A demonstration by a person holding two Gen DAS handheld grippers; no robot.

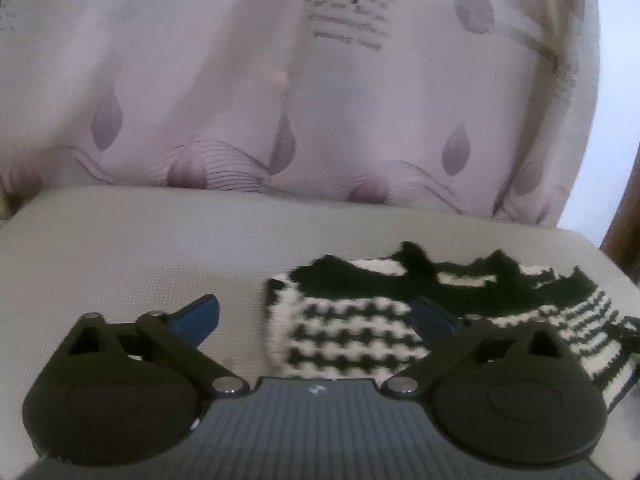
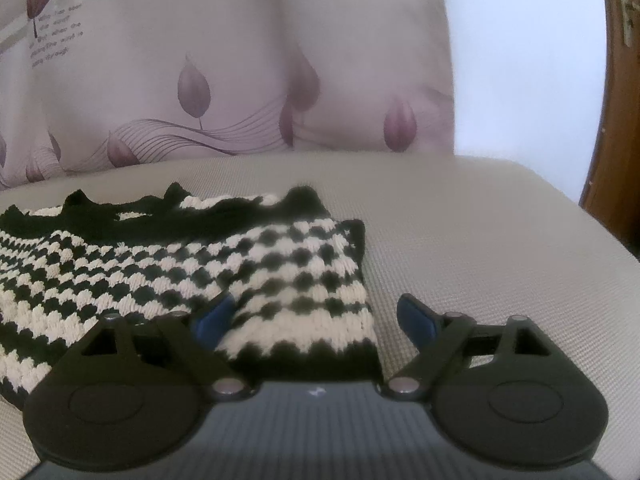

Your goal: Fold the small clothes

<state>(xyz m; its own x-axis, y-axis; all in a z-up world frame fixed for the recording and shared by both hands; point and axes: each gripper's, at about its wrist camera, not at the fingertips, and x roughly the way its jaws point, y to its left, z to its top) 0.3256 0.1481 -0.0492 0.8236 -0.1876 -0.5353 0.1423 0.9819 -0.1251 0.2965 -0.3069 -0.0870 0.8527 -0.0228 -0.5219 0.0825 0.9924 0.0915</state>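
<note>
The sweater [image 2: 192,264] is a chunky knit — bumpy, matt yarn in black and cream, with a fuzzy black edge. It lies on a cushion [image 2: 460,248] of beige woven cloth with a fine, grainy texture. The curtain [image 1: 320,100] behind is thin, smooth fabric with a faint sheen and printed purple leaves. The left gripper [image 1: 316,316] and right gripper [image 2: 316,316] are matt black plastic with shiny metal pins, smooth blue fingertips [image 2: 216,316] and a ribbed grey body. A door frame [image 2: 616,100] at the edge looks like polished brown wood — slightly glossy.
</note>
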